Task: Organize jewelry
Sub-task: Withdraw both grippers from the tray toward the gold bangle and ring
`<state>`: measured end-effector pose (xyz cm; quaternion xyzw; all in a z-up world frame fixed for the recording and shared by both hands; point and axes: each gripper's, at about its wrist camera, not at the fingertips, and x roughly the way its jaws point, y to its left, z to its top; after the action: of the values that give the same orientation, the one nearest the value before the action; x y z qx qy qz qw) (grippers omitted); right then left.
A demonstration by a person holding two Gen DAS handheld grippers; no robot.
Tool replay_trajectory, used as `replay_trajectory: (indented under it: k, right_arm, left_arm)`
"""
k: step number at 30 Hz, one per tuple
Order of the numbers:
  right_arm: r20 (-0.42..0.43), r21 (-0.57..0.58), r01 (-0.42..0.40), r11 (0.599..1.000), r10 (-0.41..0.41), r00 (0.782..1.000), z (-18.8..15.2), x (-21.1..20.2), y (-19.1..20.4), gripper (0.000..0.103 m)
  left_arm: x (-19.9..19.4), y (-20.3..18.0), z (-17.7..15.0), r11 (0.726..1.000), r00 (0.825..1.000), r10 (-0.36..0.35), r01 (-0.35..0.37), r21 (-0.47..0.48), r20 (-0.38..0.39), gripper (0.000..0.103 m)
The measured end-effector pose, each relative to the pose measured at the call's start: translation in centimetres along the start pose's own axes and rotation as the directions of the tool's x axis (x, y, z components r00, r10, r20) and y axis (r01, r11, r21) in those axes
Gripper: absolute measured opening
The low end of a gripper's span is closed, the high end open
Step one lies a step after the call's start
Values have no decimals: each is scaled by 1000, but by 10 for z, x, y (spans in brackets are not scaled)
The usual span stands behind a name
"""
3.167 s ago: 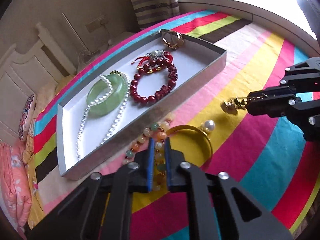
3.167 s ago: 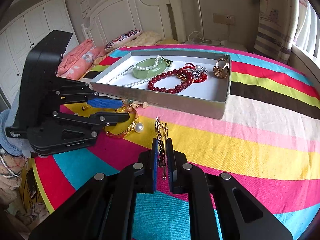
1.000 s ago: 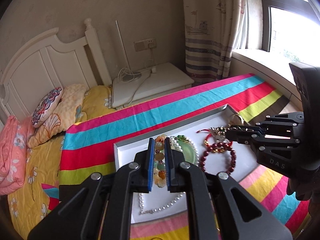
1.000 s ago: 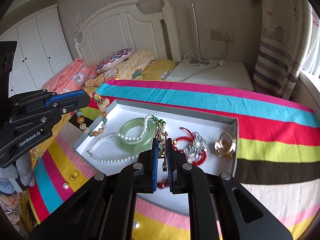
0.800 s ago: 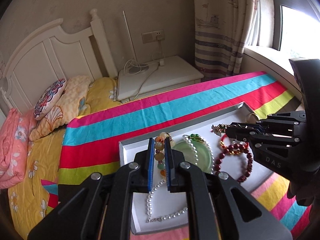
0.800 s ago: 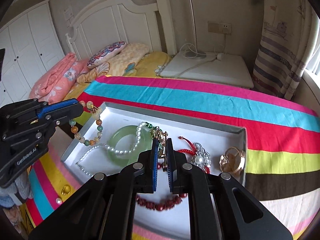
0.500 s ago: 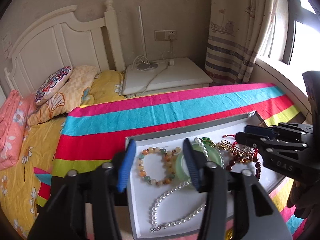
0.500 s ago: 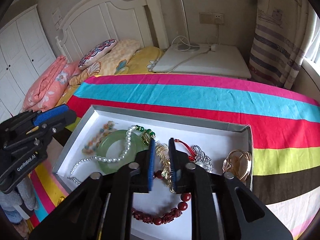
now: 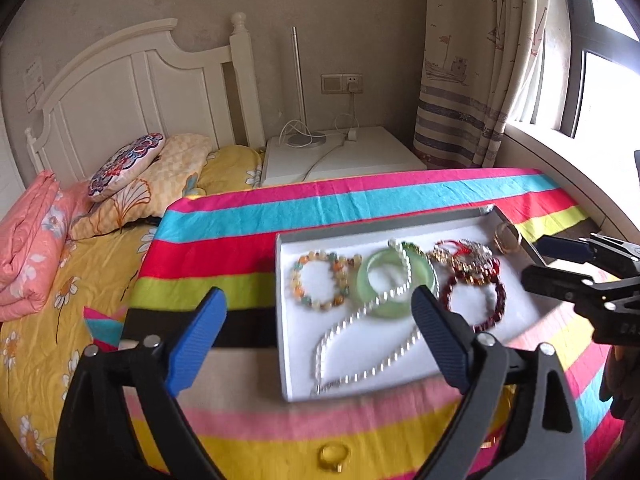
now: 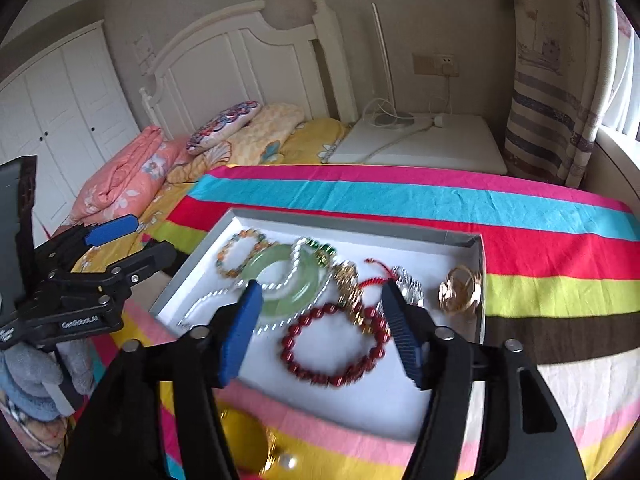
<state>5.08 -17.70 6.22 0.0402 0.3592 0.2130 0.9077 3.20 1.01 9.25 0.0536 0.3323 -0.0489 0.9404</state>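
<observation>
A white tray (image 9: 288,364) (image 10: 452,412) on the striped cloth holds the jewelry. In it lie a pastel bead bracelet (image 9: 320,280) (image 10: 240,254), a green jade bangle (image 9: 394,284) (image 10: 286,280), a pearl necklace (image 9: 360,344), a dark red bead bracelet (image 9: 476,304) (image 10: 334,344), a gold chain piece (image 10: 352,288) and a gold ring cluster (image 10: 460,290). My left gripper (image 9: 318,328) (image 10: 132,238) is open and empty above the tray's left part. My right gripper (image 10: 320,328) (image 9: 560,262) is open and empty above the red bracelet.
A gold ring (image 9: 332,456) lies on the yellow stripe in front of the tray. A gold bangle (image 10: 244,444) and a pearl (image 10: 288,462) lie there too. A bed with pillows (image 9: 128,164) is on the left, a white nightstand (image 9: 340,156) behind.
Both grippers carried their pieces over the tray and opened. The pastel bead bracelet dropped from the left gripper into the tray; the gold chain piece dropped from the right gripper beside the red bracelet.
</observation>
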Motion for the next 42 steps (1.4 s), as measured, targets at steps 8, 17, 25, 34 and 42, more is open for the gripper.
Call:
replay_trajectory:
  k: [8,17,25,34,42]
  right_arm:
    - [12,-9,-16,1000,17,1000,-67,-46,7,75]
    - [-79,-77,-29,997,23,997,-108,-45,34,77]
    - [-112,-232,-26,972,0,994,-122,-29,75,73]
    - [-215,-236,13,972,-65,974,-118,-5,78,73]
    - [-238,-276,12,961,-80,968,-104,18,81,81]
  left_arm:
    - [-49,0,-79,999,1000,18,-18,-51,3,100]
    - [-64,13,-132,991,1000,-8,4,-131,-30,100]
    - [-50,31,-135,973,992,-94,74,-220,-83,100]
    - [-49,29,-133,971,990,-124,107,-214,-68,100]
    - [-51,29,-134,968,989,-141,127,-217,-52,100]
